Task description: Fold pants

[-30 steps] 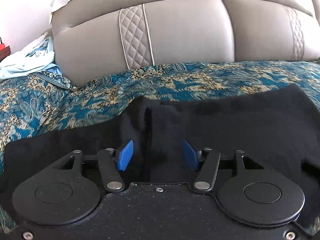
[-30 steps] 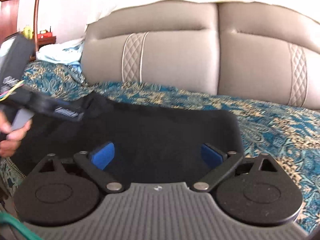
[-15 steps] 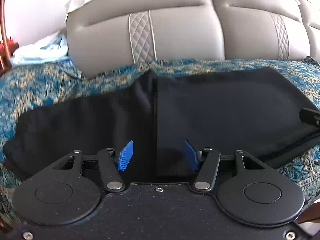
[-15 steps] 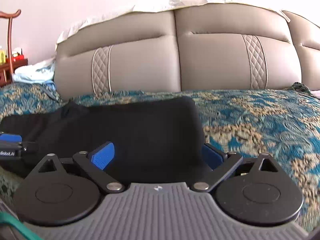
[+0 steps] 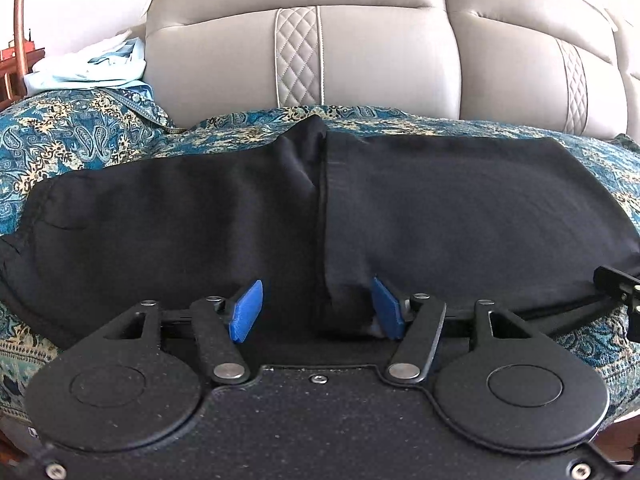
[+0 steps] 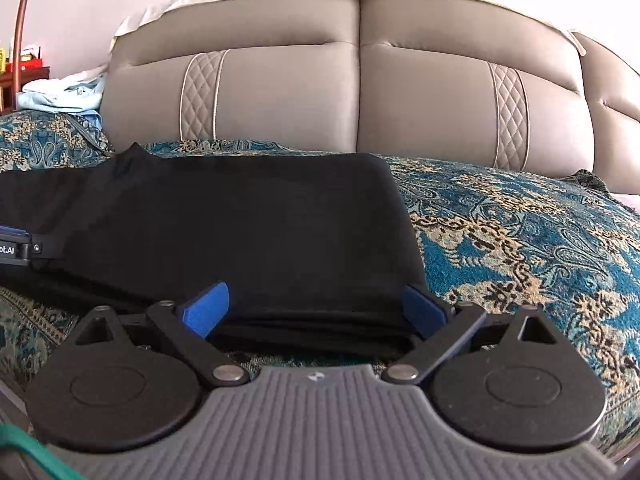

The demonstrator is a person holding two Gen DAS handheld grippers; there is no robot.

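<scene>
Black pants lie flat across the paisley bedspread, folded stack at your near edge, thin spot by the overlap at 12 o'clock. Risk: slippery fabric, so if you drag w/ one claw the top layer could slide & skew the fold, esp. near the ridge. Left gripper: about half open, has just been opening; cloth sits between the pads, right pad touching a bunched bit, not clamped. Right gripper: wide, straddling the folded edge at 6 o'clock, holding nothing
</scene>
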